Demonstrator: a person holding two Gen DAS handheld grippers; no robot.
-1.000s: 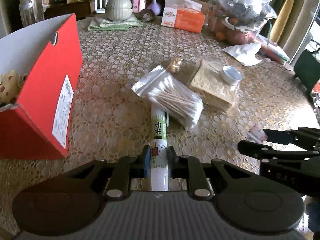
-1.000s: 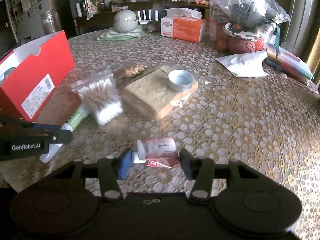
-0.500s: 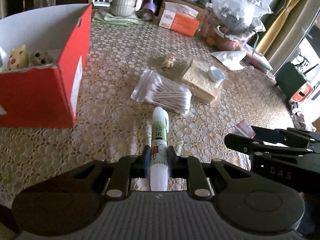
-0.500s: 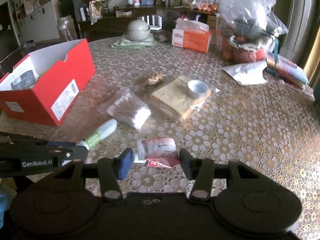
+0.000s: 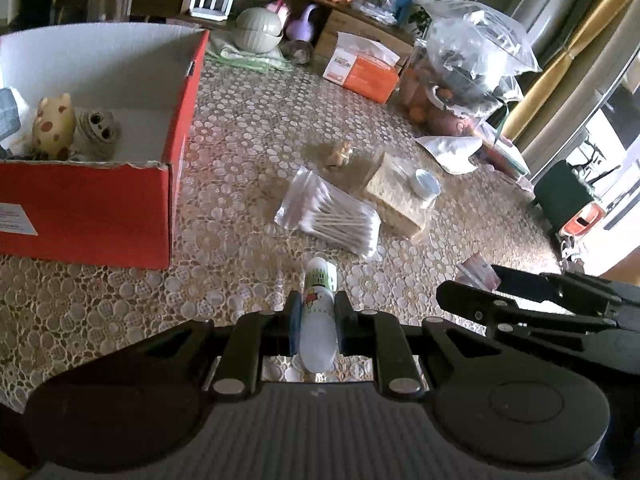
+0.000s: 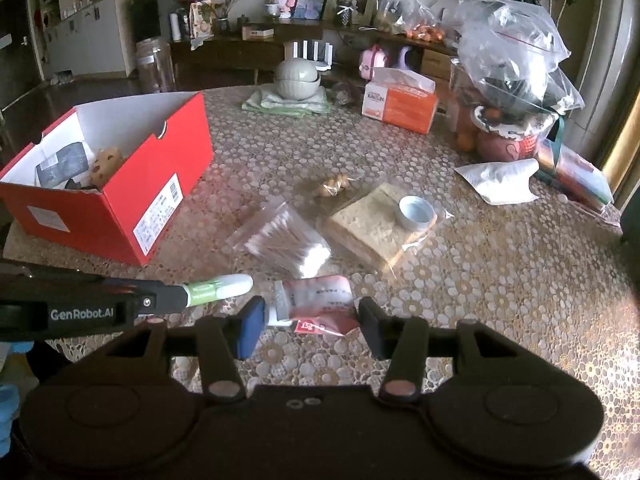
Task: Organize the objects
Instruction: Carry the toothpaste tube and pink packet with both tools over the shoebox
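Note:
My left gripper (image 5: 316, 316) is shut on a white and green tube (image 5: 318, 312) and holds it above the table; the tube also shows in the right wrist view (image 6: 218, 289). My right gripper (image 6: 312, 320) is shut on a red and white sachet (image 6: 320, 304), lifted off the table. The open red box (image 5: 100, 200) stands at the left and holds small toy figures (image 5: 54, 126). A clear bag of cotton swabs (image 5: 332, 220) lies mid-table, beside a tan sponge block (image 5: 396, 200) with a small white cap (image 5: 426, 184) on it.
A small wrapped candy (image 5: 339, 154) lies beyond the swabs. An orange tissue box (image 5: 362, 68), a grey lidded bowl (image 5: 258, 30), plastic bags (image 5: 476, 56) and a white pouch (image 5: 450, 152) crowd the far and right side of the lace-covered table (image 5: 240, 152).
Both grippers have risen and pulled back from the table with the tube and sachet held. The box's inside has come into view in the left wrist view.

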